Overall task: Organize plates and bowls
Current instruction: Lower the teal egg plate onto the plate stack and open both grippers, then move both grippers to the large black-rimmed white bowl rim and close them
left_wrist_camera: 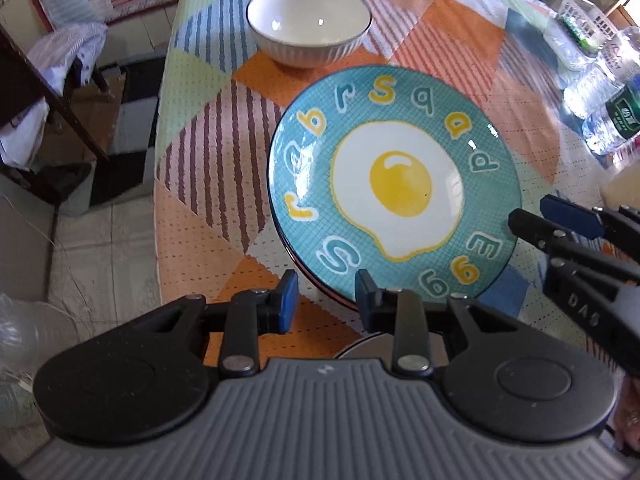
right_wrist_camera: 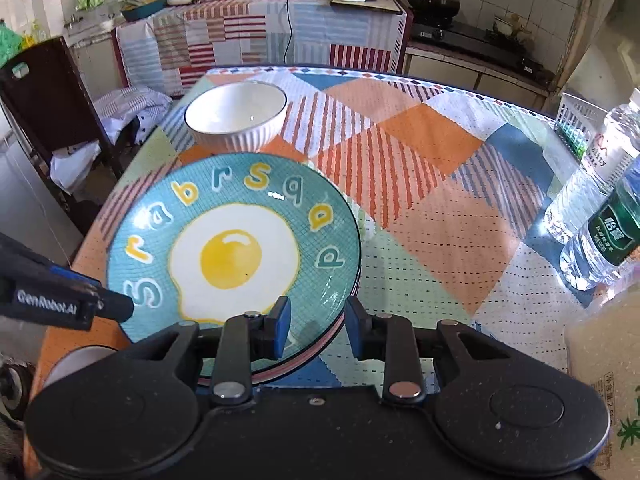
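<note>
A teal plate with a fried-egg picture and letters [left_wrist_camera: 396,184] lies on top of a stack of plates on the patchwork tablecloth; it also shows in the right wrist view [right_wrist_camera: 236,248]. A white ribbed bowl [left_wrist_camera: 308,24] stands beyond it, also in the right wrist view [right_wrist_camera: 236,116]. My left gripper [left_wrist_camera: 326,298] is open and empty at the plate's near edge. My right gripper [right_wrist_camera: 314,320] is open and empty, its jaws either side of the plate stack's near-right rim; it shows from the side in the left wrist view [left_wrist_camera: 536,216].
Water bottles [right_wrist_camera: 596,216] and a white basket [right_wrist_camera: 576,116] stand at the table's right side, with a rice bag [right_wrist_camera: 604,364] near right. A dark chair with clothes [right_wrist_camera: 60,120] stands left of the table. A kitchen counter [right_wrist_camera: 264,28] runs behind.
</note>
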`<action>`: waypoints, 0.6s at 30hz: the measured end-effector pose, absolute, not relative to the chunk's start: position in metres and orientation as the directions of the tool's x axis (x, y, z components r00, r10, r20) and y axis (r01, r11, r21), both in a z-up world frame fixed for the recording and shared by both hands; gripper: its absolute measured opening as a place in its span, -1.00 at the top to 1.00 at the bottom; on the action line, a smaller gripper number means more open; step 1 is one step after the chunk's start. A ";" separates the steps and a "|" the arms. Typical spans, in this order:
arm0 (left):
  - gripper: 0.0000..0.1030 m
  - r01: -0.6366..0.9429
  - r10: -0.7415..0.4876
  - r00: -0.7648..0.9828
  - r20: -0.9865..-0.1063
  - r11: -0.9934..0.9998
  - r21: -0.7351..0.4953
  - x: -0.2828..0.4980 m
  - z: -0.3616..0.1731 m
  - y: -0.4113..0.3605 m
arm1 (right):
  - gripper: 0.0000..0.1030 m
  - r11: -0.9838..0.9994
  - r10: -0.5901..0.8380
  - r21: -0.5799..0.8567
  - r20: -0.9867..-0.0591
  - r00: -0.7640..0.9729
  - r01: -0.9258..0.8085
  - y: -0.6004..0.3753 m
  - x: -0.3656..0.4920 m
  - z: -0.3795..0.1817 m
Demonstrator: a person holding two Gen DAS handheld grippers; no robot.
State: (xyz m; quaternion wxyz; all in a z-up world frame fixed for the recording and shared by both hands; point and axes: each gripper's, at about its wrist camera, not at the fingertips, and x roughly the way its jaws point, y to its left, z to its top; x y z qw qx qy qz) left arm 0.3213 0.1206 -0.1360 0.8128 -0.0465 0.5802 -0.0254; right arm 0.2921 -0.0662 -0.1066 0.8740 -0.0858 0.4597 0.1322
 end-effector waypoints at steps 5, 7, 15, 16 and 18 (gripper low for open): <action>0.41 0.022 -0.076 0.409 -0.910 0.997 -0.073 0.300 -0.106 0.115 | 0.21 0.958 0.160 -0.014 -0.803 0.574 -0.287 -0.081 0.276 -0.080; 0.39 0.031 -0.075 0.434 -0.898 0.997 -0.068 0.290 -0.094 0.112 | 0.13 0.960 0.159 -0.013 -0.796 0.584 -0.280 -0.086 0.269 -0.069; 0.24 0.117 -0.128 0.494 -0.860 0.990 -0.081 0.243 -0.053 0.096 | -0.07 0.961 0.114 -0.072 -0.776 0.620 -0.266 -0.100 0.228 -0.037; 0.22 0.131 -0.135 0.498 -0.856 0.988 -0.080 0.237 -0.049 0.093 | -0.11 0.961 0.112 -0.076 -0.774 0.623 -0.267 -0.101 0.222 -0.035; 0.20 0.162 -0.151 0.503 -0.851 0.984 -0.079 0.224 -0.042 0.086 | -0.17 0.960 0.108 -0.085 -0.769 0.630 -0.269 -0.106 0.210 -0.028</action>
